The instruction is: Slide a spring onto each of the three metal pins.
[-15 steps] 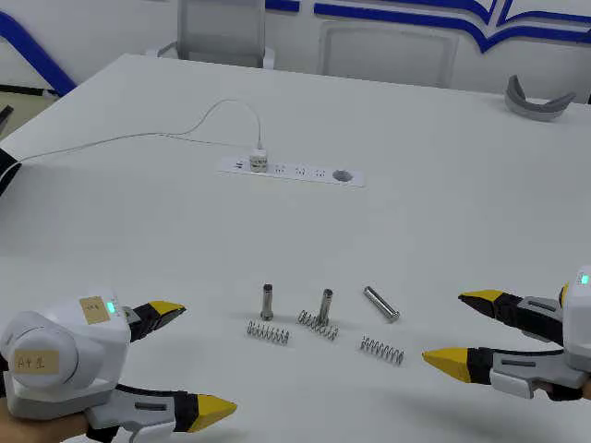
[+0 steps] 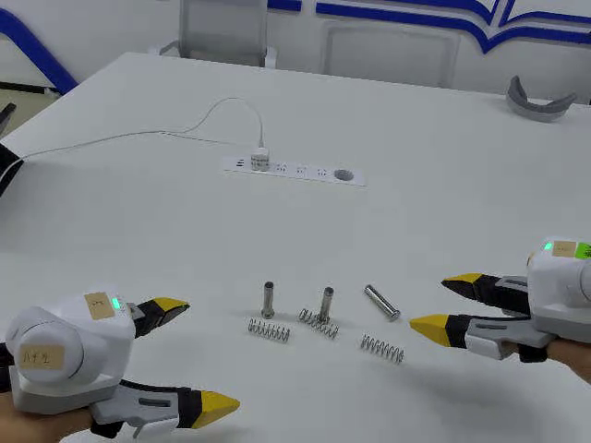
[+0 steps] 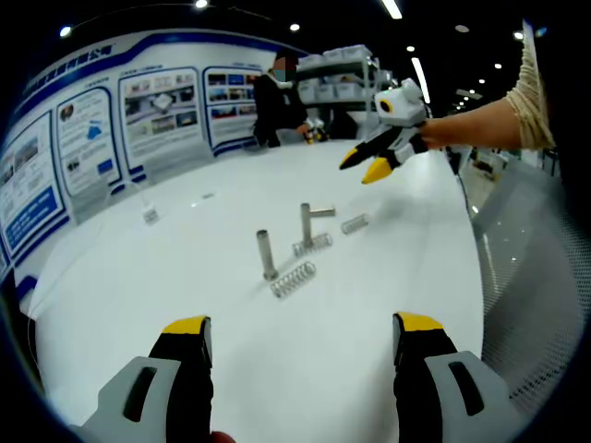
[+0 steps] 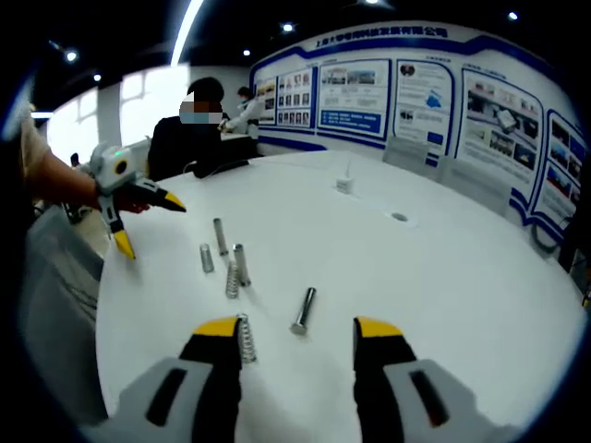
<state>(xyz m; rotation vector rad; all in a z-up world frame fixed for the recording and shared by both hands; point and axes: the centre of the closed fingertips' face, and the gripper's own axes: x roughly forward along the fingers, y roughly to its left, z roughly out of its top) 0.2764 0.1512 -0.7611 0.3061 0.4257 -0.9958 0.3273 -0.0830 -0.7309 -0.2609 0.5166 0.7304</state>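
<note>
On the white table [image 2: 138,221], two metal pins [image 2: 269,300] [image 2: 326,304] stand upright and a third pin [image 2: 380,303] lies flat. Three springs [image 2: 268,329] [image 2: 317,323] [image 2: 381,349] lie loose just in front of them, the middle one touching its pin's foot. My left gripper [image 2: 196,354] is open at the near left, with nothing between its jaws. My right gripper [image 2: 444,303] hovers open just right of the lying pin. In the right gripper view, the lying pin [image 4: 303,310] and a spring [image 4: 246,338] sit just ahead of that gripper [image 4: 297,326]. The left gripper [image 3: 303,323] faces the nearest standing pin [image 3: 266,254].
A white power strip [image 2: 294,171] with a plugged-in cable [image 2: 138,137] lies mid-table behind the pins. A grey curved object [image 2: 536,101] rests at the far right. Chairs [image 2: 222,32] stand beyond the far edge. A person [image 4: 189,129] sits past the table in the right gripper view.
My right gripper has moved left, closer to the lying pin and the right-hand spring. The left gripper has hardly moved. Pins and springs lie as before.
</note>
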